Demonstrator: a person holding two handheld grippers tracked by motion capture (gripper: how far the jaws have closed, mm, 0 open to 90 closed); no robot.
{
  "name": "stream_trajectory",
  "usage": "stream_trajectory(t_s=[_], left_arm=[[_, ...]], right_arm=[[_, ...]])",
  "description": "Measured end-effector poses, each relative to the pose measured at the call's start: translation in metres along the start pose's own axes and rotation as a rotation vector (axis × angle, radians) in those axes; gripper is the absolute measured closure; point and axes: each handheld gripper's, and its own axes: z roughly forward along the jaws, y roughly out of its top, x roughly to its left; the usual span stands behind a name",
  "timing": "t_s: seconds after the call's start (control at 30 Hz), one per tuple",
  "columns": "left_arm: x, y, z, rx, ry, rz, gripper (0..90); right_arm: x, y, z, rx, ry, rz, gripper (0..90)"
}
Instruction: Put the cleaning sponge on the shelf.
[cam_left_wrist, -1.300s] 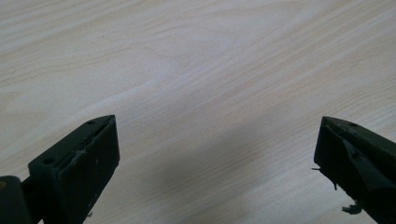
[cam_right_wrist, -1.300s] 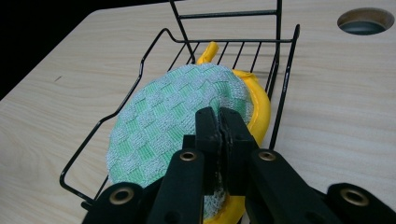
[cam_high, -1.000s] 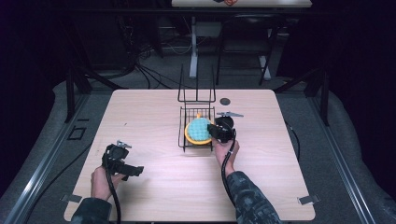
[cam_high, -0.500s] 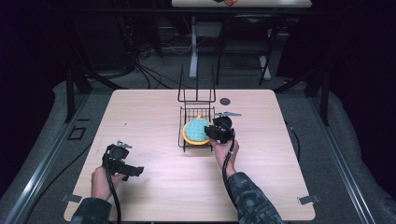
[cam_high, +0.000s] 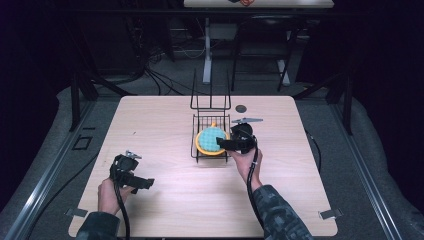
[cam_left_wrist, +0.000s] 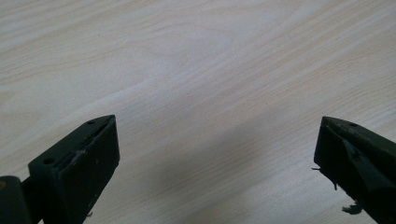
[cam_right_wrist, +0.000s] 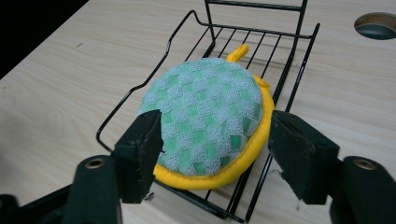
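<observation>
The right hand-held gripper (cam_high: 226, 145) has shifted left, jaws apart astride the sponge (cam_right_wrist: 205, 116), seemingly untouched, in the rack (cam_right_wrist: 289, 70); left hand-held gripper (cam_left_wrist: 215, 154) rests open.

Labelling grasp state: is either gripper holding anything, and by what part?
Left gripper: open, nothing held. Right gripper: jaws straddle the near edge of the green-and-yellow pad in the wire rack; firm grip cannot be told.
</observation>
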Motion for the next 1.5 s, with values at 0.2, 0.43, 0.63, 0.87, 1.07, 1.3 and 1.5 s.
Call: stream_trajectory(t_s=[0.2,0.43,0.63,0.87,1.07,1.3,1.5], left_arm=[[0.001,0.0,0.0,-0.001,0.0,-0.005,0.2],[0.0,0.0,0.001,0.003,0.004,0.002,0.2],[-0.001,0.0,0.0,0.004,0.001,0.002,0.2],[0.0,0.0,0.0,0.002,0.001,-0.001,0.2],[0.0,0.0,0.0,0.002,0.002,-0.003,0.2],[-0.001,0.0,0.0,0.004,0.003,-0.002,0.2],[0.0,-0.001,0.0,0.007,0.002,-0.002,0.2]], right_arm=[[-0.004,0.003,-0.021,0.038,0.039,-0.011,17.1],[-0.009,0.004,-0.047,0.034,0.058,-0.046,11.5],[-0.012,0.001,-0.067,0.053,0.061,-0.087,4.5],[-0.021,-0.007,-0.097,0.075,0.042,-0.126,0.0],[-0.029,-0.016,-0.12,0.067,0.023,-0.137,0.0],[-0.04,-0.031,-0.143,0.084,-0.009,-0.151,0.0],[-0.052,-0.05,-0.161,0.054,-0.045,-0.131,0.0]])
